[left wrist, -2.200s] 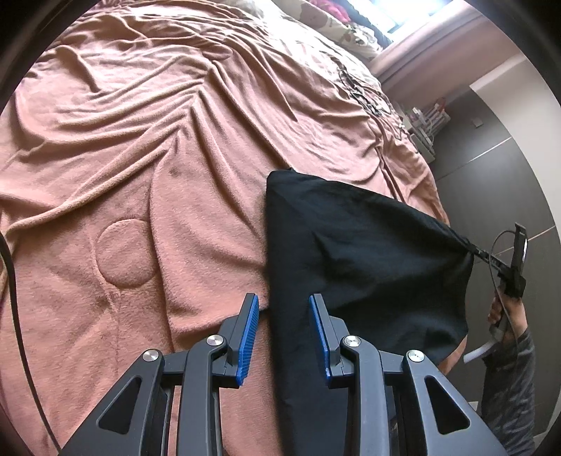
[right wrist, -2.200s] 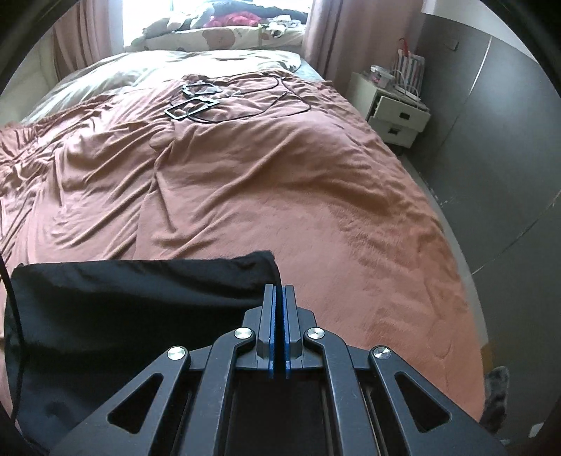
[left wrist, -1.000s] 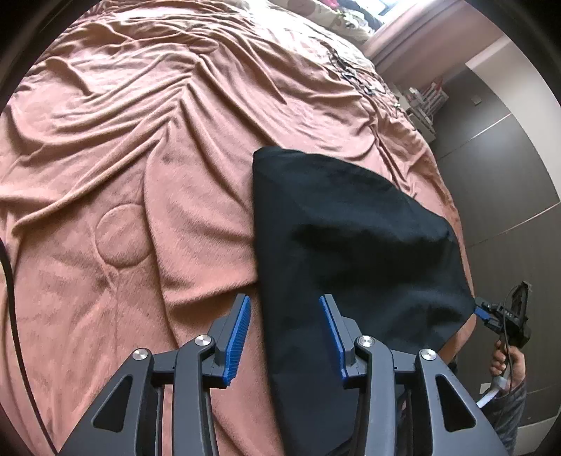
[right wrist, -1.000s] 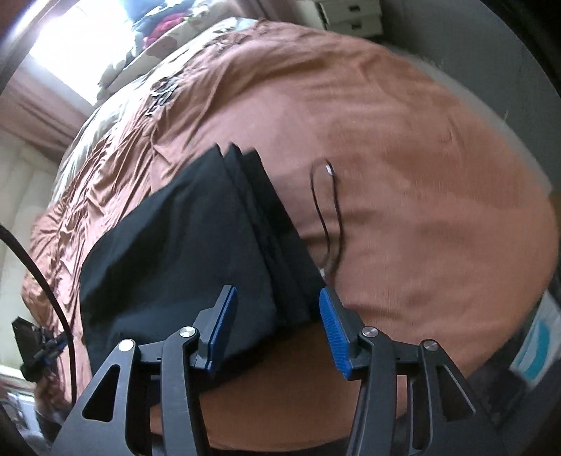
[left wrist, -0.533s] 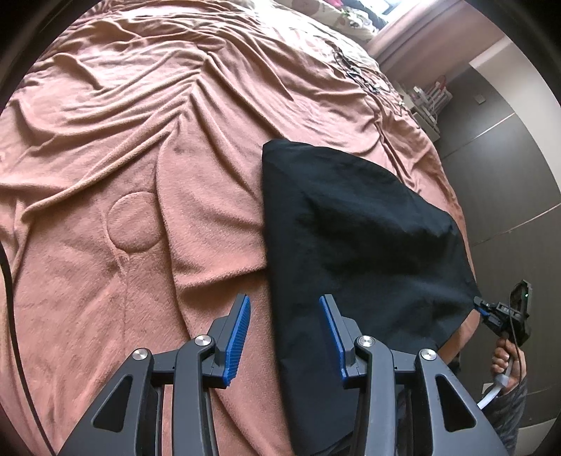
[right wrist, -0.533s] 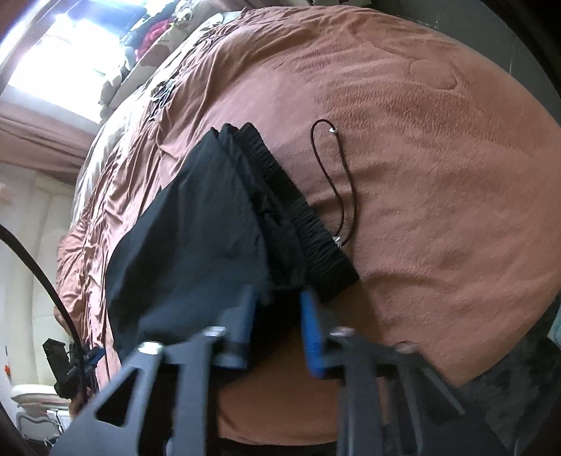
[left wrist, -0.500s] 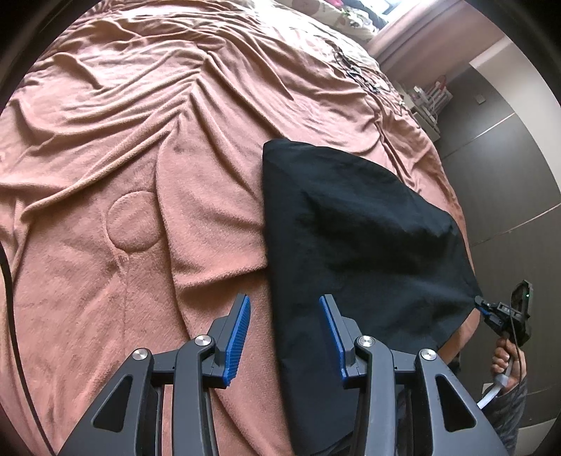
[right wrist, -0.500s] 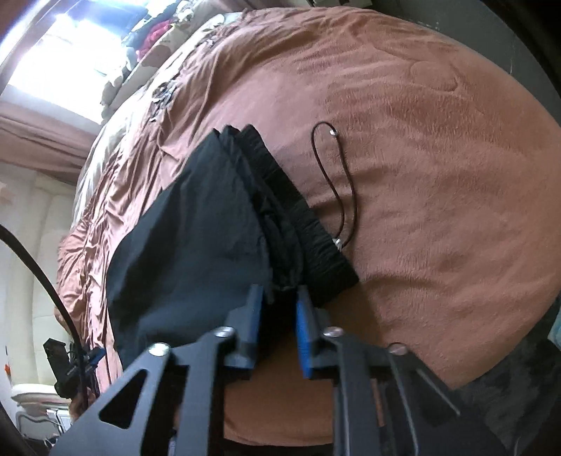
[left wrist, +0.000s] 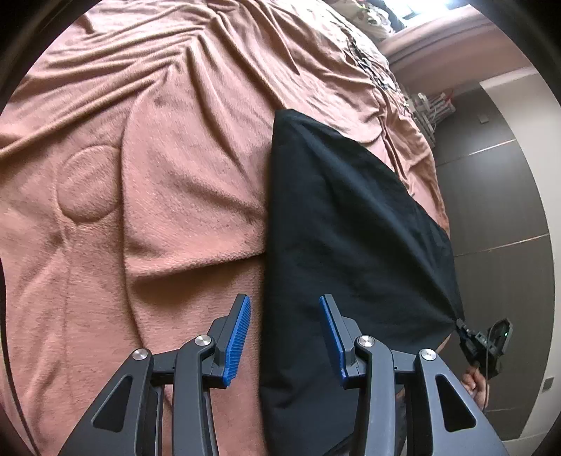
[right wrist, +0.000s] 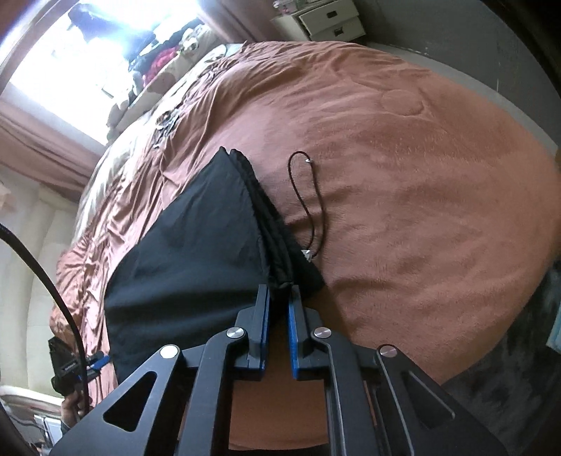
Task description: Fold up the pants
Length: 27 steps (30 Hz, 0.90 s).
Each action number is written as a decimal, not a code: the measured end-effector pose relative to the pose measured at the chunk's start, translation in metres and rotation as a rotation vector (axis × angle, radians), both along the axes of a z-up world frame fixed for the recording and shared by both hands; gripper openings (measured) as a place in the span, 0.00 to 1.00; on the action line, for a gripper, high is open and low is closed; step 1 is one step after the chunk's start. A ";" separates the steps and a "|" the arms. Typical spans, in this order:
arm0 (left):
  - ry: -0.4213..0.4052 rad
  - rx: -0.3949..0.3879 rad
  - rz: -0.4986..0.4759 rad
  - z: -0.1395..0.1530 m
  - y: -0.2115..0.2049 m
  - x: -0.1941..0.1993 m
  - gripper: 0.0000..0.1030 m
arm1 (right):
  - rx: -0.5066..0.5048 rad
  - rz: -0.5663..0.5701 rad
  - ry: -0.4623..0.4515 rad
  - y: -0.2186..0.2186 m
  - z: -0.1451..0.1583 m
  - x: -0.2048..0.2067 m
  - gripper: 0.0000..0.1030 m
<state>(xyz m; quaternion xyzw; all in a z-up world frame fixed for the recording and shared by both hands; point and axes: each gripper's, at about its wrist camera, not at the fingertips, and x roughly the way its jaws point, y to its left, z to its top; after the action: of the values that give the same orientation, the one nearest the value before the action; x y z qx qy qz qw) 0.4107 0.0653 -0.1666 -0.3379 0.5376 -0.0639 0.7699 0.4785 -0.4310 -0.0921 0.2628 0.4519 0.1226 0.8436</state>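
Note:
Black pants point(left wrist: 350, 228) lie folded on the brown blanket point(left wrist: 157, 175). My left gripper point(left wrist: 284, 315) is open, hovering low over the pants' near long edge, which runs between its blue pads without touching them. In the right wrist view my right gripper point(right wrist: 278, 294) is shut on the bunched waistband corner of the pants point(right wrist: 196, 252), the pads squeezing the last bit onto the fabric. That corner is pulled taut toward the right gripper point(left wrist: 462, 324), seen at the bed's edge. The pants' black drawstring point(right wrist: 308, 196) lies looped on the blanket beside the waistband.
The brown blanket point(right wrist: 420, 175) covers the whole bed, wrinkled toward the far end. Cables and small items point(right wrist: 168, 122) lie near the pillows. A white drawer unit point(right wrist: 329, 21) stands past the bed by a grey wall point(left wrist: 491, 196). The left gripper point(right wrist: 94, 361) shows at lower left.
The right gripper's jaws went from wide open around the waistband corner to shut on it, and it pulled the corner outward. The left gripper sank closer to the pants' edge, still open.

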 end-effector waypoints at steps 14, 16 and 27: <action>0.023 -0.058 -0.009 -0.022 -0.011 0.009 0.35 | 0.149 0.016 -0.016 -0.007 -0.013 0.011 0.24; 0.022 -0.062 -0.010 -0.022 -0.011 0.009 0.35 | 0.172 0.000 -0.019 -0.008 -0.015 0.012 0.53; 0.019 -0.078 -0.009 -0.024 -0.005 0.003 0.35 | 0.382 -0.078 0.031 -0.016 -0.055 0.019 0.59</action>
<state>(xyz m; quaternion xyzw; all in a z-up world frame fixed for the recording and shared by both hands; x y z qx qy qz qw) 0.4140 0.0601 -0.1901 -0.3659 0.5434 -0.0855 0.7507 0.4979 -0.4471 -0.1471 0.4370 0.4229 0.1693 0.7756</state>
